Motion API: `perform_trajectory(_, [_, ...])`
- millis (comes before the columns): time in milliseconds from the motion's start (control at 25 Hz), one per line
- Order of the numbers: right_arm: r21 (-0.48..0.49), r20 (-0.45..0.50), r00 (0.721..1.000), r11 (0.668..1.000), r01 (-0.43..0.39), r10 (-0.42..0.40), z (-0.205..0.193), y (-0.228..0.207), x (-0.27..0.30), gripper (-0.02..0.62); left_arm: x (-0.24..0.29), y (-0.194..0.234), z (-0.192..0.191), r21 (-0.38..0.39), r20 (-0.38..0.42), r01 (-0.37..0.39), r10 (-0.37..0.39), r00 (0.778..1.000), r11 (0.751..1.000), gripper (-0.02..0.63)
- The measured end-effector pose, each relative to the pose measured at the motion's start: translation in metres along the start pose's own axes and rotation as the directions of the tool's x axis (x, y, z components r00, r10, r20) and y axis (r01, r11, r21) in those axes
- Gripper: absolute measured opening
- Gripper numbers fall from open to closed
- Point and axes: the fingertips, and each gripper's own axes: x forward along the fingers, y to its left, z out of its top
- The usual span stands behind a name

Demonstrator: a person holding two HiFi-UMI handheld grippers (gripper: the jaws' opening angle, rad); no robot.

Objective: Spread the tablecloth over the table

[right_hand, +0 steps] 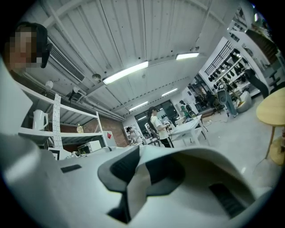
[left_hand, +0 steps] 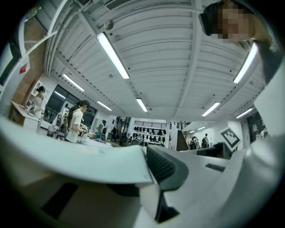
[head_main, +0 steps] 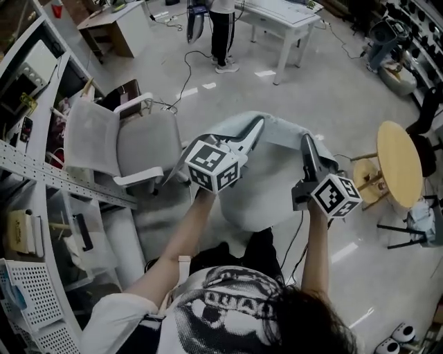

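Observation:
A pale grey tablecloth (head_main: 257,202) hangs in the air in front of the person, stretched between both grippers. My left gripper (head_main: 259,124) is shut on its upper left edge. My right gripper (head_main: 304,140) is shut on its upper right edge. In the left gripper view a pale fold of the cloth (left_hand: 147,198) is pinched between the dark pads of the left gripper (left_hand: 150,178). The right gripper view shows a strip of the cloth (right_hand: 135,189) caught in the right gripper (right_hand: 137,171). A small round wooden table (head_main: 400,163) stands at the right, apart from the cloth.
A grey office chair (head_main: 131,145) stands just left of the cloth. Metal shelving (head_main: 41,173) runs along the left side. A white desk (head_main: 284,14) and a standing person (head_main: 221,34) are at the far end. Cables (head_main: 185,69) lie on the floor.

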Motion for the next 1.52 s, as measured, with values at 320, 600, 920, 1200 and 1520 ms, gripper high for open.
perform_trajectory(320, [0.012, -0.053, 0.987, 0.988, -0.154, 0.154, 0.047, -0.050, 0.069, 0.049, 0.073, 0.031, 0.024, 0.036, 0.008, -0.095, 0.095, 0.995, 0.995, 0.052])
perform_trajectory(600, [0.011, -0.059, 0.958, 0.960, -0.280, 0.280, 0.099, -0.073, 0.130, 0.051, 0.129, 0.065, 0.060, 0.052, 0.048, -0.163, 0.161, 0.986, 0.985, 0.052])
perform_trajectory(920, [-0.030, -0.062, 0.916, 0.916, -0.399, 0.397, 0.143, -0.078, 0.206, 0.051, 0.169, 0.119, 0.097, 0.030, 0.098, -0.232, 0.228, 0.969, 0.972, 0.054])
perform_trajectory(1200, [-0.125, -0.057, 0.878, 0.869, -0.478, 0.475, 0.196, -0.067, 0.266, 0.051, 0.197, 0.156, 0.145, 0.053, 0.150, -0.273, 0.263, 0.953, 0.961, 0.055])
perform_trajectory(1520, [-0.255, -0.035, 0.861, 0.829, -0.498, 0.507, 0.255, -0.056, 0.310, 0.048, 0.228, 0.182, 0.192, 0.066, 0.192, -0.281, 0.264, 0.945, 0.957, 0.060])
